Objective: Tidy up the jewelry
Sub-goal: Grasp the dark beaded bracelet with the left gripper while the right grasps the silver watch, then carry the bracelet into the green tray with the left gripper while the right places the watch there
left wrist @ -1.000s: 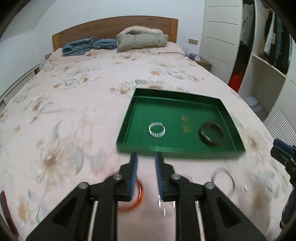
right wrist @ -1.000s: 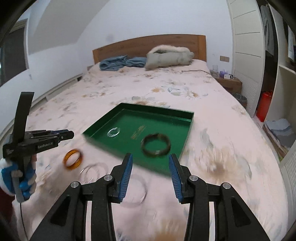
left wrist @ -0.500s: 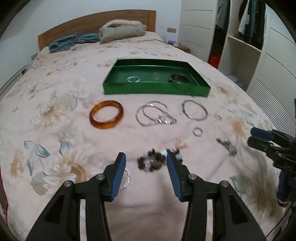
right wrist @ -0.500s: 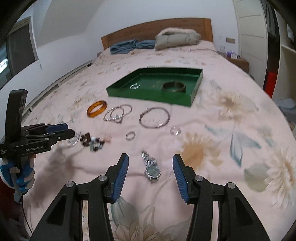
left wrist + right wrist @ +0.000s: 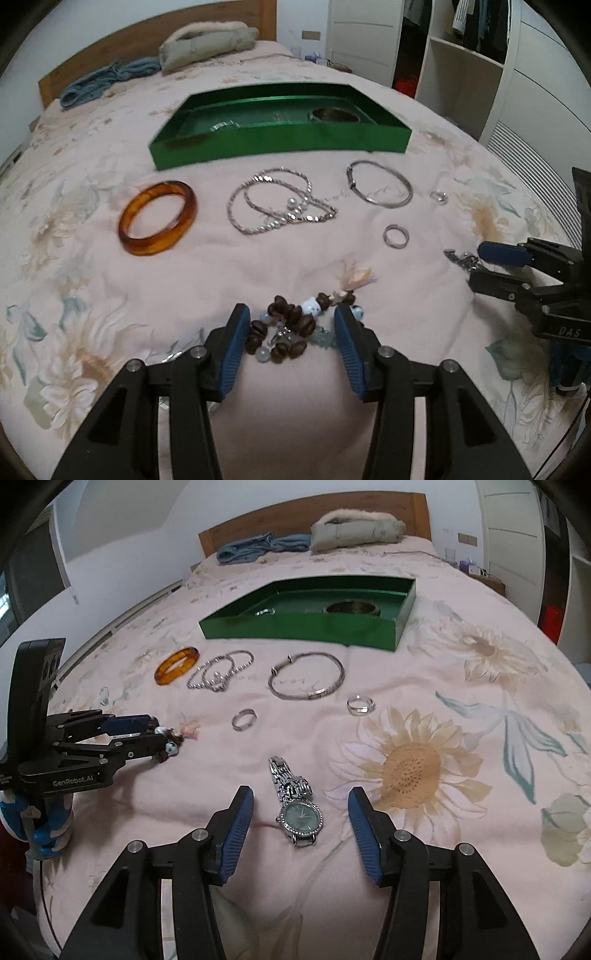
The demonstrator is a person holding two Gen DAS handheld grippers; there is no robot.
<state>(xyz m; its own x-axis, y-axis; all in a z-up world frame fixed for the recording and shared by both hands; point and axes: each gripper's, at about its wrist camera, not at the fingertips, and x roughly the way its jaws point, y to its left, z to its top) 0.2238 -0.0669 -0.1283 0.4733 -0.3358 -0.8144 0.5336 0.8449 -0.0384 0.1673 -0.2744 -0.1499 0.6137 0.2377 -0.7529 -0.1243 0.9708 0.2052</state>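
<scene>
1. Nearest the left wrist camera, the left gripper (image 5: 291, 332) has its jaws spread wide, one on either side of one beaded bracelet (image 5: 291, 334) — dark brown beads mixed with pale blue ones, heaped on the floral bedspread (image 5: 92, 314). Whether the pads touch the beads cannot be told. One pink tassel (image 5: 356, 277) trails from the heap toward the far right.
2. Nearest the right wrist camera, the right gripper (image 5: 301, 818) likewise stands wide, straddling one silver wristwatch (image 5: 297, 805) without contact. The watch lies flat, green dial up; its long axis runs near to far, dial at the near end, metal band pointing away and slightly left.
3. Middle ground, on the bedspread: two small silver rings, ring one (image 5: 244, 719) and ring two (image 5: 361, 705), well apart from each other.
4. Beyond them, three items in a rough row left to right — one amber bangle (image 5: 157, 217), one tangle of silver chains (image 5: 282, 205) with small pearls, one silver bangle (image 5: 379, 182). The number of chains in the tangle cannot be told.
5. Farther still, one green tray (image 5: 280, 140), long side facing the cameras. Inside it lie one dark bangle (image 5: 352, 608) to the right and one small silver piece (image 5: 265, 611) to the left.
6. At the headboard: one beige jacket (image 5: 356, 530) and one blue garment (image 5: 258, 548), side by side.
</scene>
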